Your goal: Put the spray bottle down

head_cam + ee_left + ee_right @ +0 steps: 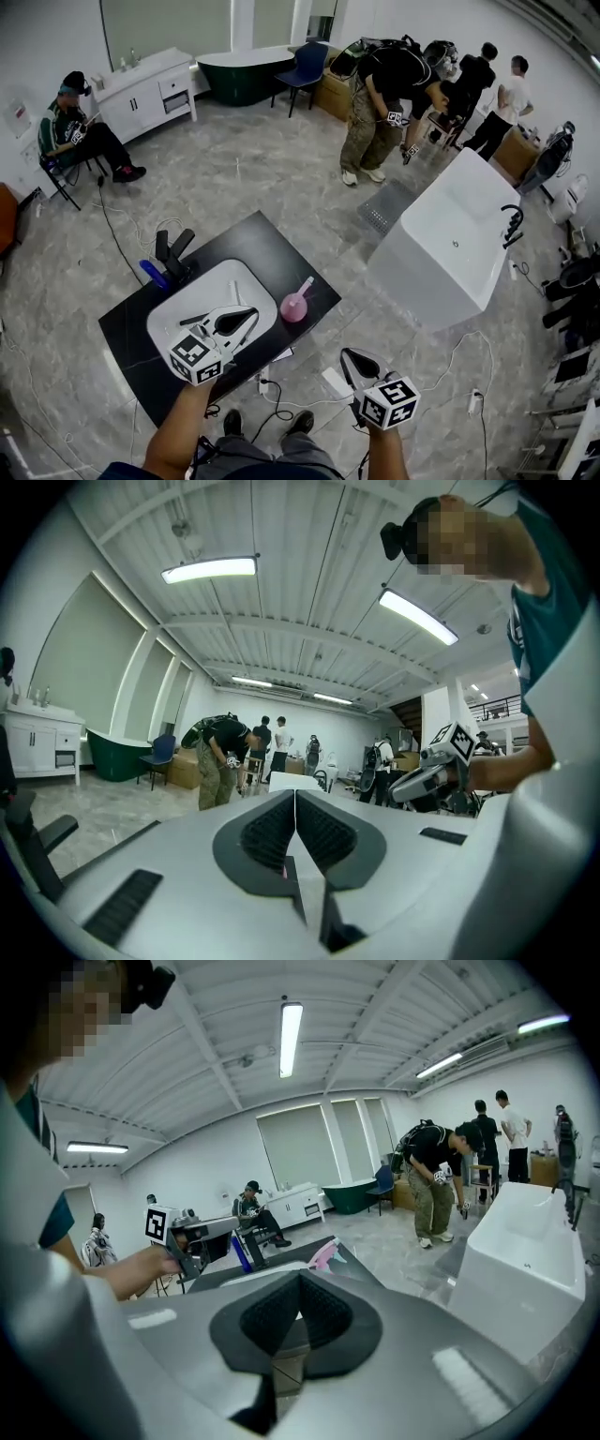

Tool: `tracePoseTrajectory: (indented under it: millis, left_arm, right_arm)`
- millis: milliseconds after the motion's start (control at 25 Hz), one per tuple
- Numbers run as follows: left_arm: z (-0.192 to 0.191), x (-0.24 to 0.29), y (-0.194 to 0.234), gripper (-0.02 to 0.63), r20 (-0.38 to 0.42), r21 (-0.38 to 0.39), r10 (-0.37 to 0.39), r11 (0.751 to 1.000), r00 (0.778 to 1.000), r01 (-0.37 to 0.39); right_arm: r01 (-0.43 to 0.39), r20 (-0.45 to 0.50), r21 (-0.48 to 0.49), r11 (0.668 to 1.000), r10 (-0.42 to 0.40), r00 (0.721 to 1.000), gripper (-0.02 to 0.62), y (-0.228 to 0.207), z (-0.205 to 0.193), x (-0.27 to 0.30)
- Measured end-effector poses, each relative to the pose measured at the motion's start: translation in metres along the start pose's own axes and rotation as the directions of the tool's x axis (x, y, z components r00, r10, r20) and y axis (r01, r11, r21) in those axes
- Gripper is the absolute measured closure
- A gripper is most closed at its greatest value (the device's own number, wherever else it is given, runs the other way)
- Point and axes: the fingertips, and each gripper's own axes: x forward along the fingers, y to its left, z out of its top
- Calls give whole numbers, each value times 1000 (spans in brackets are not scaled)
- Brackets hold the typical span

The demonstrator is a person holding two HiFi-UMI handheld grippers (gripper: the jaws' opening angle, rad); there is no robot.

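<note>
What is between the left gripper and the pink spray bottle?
Only the white sink's edge lies between the left gripper and the spray bottle, as the head view shows.

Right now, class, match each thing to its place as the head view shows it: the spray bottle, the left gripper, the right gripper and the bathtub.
Things:
1 spray bottle
2 left gripper
3 right gripper
4 bathtub

Places:
A past the near edge of the counter, above the floor
B on the black counter, beside the white basin
C on the floor, right of the counter
D above the white basin

Pairs: 1-B, 2-D, 3-A, 4-C.
</note>
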Motion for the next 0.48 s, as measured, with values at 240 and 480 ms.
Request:
tracePoseTrajectory:
  millis: [240,480]
  left_arm:
    - [39,-34,-17,600,0,49,18,999,1000,-18]
    - [73,-70,-38,600,9,121,25,992,1000,-26]
  right_arm:
    - [14,44,-29,999,-12,999,588,12,28,-17]
    - [33,98,-60,998,-27,995,588,34,52,-43]
